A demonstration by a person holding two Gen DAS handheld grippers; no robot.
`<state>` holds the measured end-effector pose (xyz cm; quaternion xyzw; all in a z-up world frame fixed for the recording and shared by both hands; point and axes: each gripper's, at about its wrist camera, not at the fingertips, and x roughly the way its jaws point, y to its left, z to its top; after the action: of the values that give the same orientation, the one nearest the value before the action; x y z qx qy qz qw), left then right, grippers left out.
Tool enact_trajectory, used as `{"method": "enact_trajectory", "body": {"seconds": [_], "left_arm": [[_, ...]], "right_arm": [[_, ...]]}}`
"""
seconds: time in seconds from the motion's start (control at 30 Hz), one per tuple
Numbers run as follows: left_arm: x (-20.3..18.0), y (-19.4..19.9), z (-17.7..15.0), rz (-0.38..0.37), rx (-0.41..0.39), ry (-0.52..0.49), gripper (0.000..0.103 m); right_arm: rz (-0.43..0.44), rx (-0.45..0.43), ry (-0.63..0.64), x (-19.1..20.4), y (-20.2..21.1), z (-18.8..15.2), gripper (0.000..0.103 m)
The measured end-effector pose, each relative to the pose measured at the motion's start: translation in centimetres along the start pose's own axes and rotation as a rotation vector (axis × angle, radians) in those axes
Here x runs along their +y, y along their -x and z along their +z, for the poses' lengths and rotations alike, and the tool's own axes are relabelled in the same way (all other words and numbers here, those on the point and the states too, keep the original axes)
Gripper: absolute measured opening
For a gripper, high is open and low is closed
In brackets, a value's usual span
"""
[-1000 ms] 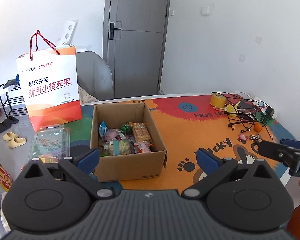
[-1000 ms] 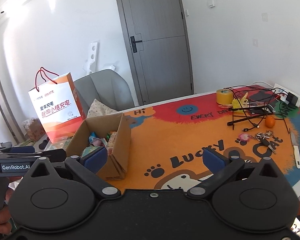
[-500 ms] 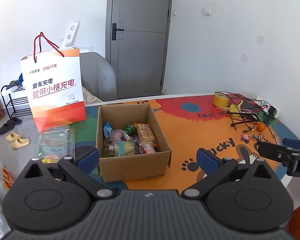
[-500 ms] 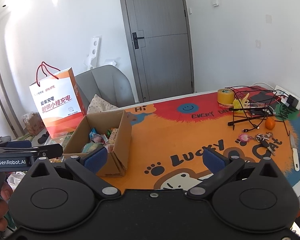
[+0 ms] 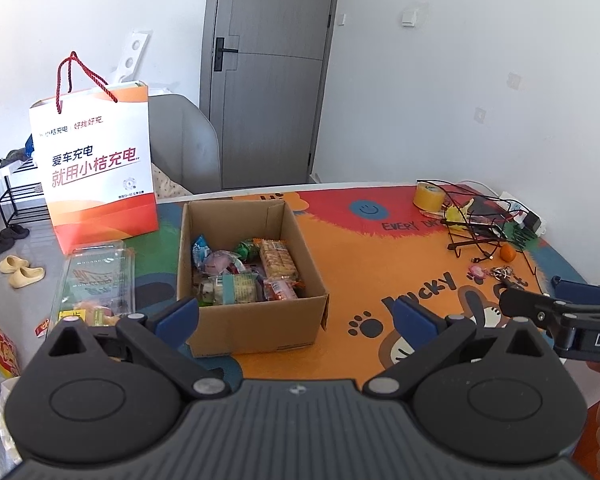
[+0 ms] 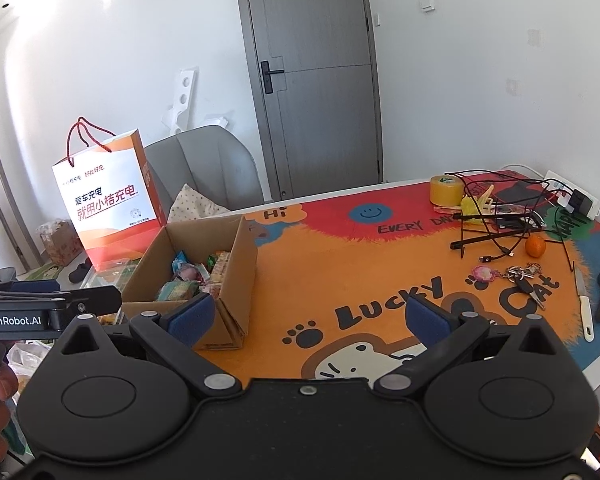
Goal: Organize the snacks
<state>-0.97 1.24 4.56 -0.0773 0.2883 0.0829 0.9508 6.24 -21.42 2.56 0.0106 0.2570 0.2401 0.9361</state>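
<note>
An open cardboard box [image 5: 256, 320] [image 6: 236, 256] stands on the colourful cartoon table mat [image 5: 360, 256] and holds several wrapped snacks [image 5: 244, 272] [image 6: 188, 276]. A clear plastic tray of snacks [image 5: 94, 280] lies left of the box. My left gripper [image 5: 296, 318] hovers open in front of the box, nothing between its blue pads. My right gripper [image 6: 308, 316] is open too, over the mat to the right of the box. Each gripper shows at the edge of the other's view, the right gripper [image 5: 556, 312] and the left gripper [image 6: 48, 308].
A white and orange paper bag [image 5: 96, 176] [image 6: 108, 204] stands behind the tray. At the far right lie a tape roll [image 6: 446, 190], tangled cables and a wire stand [image 6: 496, 216], an orange [image 6: 535, 246], keys [image 6: 520, 276], a knife [image 6: 583, 304]. A grey chair [image 6: 204, 176] stands behind the table.
Both grippers have pulled back and risen slightly, so the box sits a little farther off in both views. Both stay open.
</note>
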Motion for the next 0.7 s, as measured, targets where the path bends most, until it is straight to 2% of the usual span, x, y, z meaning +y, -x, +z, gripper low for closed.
{"method": "enact_trajectory", "body": {"seconds": [0.7], "left_arm": [[0.31,-0.08,-0.04,0.010,0.002,-0.006,0.103]], "right_arm": [[0.001,0.006,-0.002,-0.08,-0.23,0.00,0.103]]}}
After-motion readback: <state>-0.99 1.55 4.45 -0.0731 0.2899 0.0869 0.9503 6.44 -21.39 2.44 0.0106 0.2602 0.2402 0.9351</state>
